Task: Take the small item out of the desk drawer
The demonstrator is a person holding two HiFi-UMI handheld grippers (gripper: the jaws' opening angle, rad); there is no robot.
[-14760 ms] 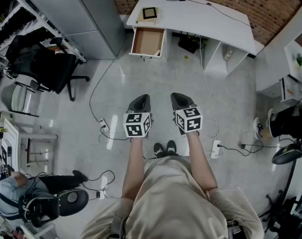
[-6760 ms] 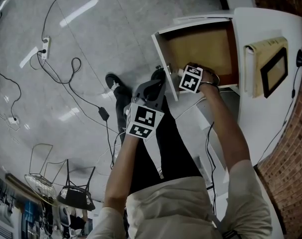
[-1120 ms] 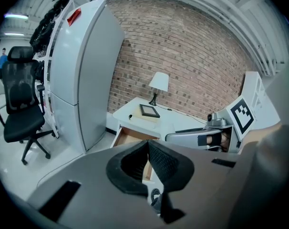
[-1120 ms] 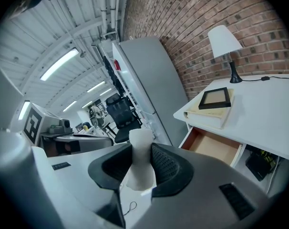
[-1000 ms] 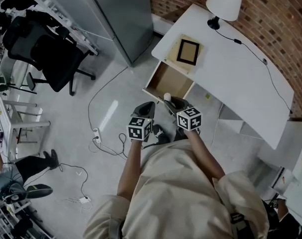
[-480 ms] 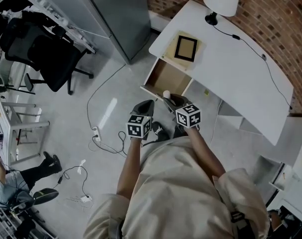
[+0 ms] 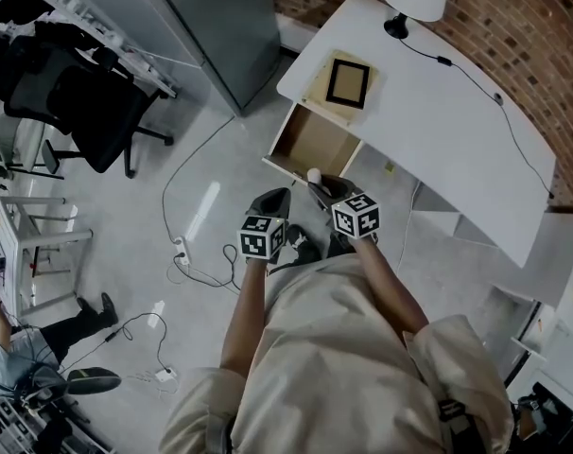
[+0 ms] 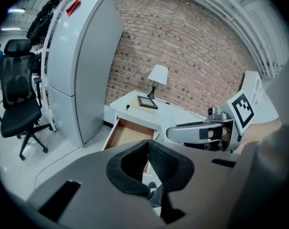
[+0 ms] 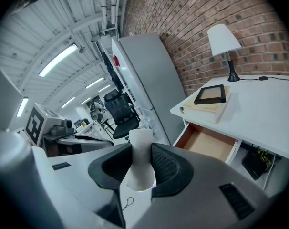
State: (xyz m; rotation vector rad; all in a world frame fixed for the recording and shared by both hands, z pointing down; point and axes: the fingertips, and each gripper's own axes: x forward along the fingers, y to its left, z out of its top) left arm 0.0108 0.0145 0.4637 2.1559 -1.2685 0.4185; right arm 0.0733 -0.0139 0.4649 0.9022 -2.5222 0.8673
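— Right gripper view: what is the right gripper (image 9: 140,149) doing?
— It is pinching a small white item (image 9: 139,171) between its pads, holding it up just outside the open drawer (image 9: 209,146).
— And the left gripper (image 8: 148,152)?
— Its jaws are sitting pressed together, gripping nothing.

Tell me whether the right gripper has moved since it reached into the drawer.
Yes. The right gripper now sits outside the drawer, back past its front panel, jaws shut on the white item.
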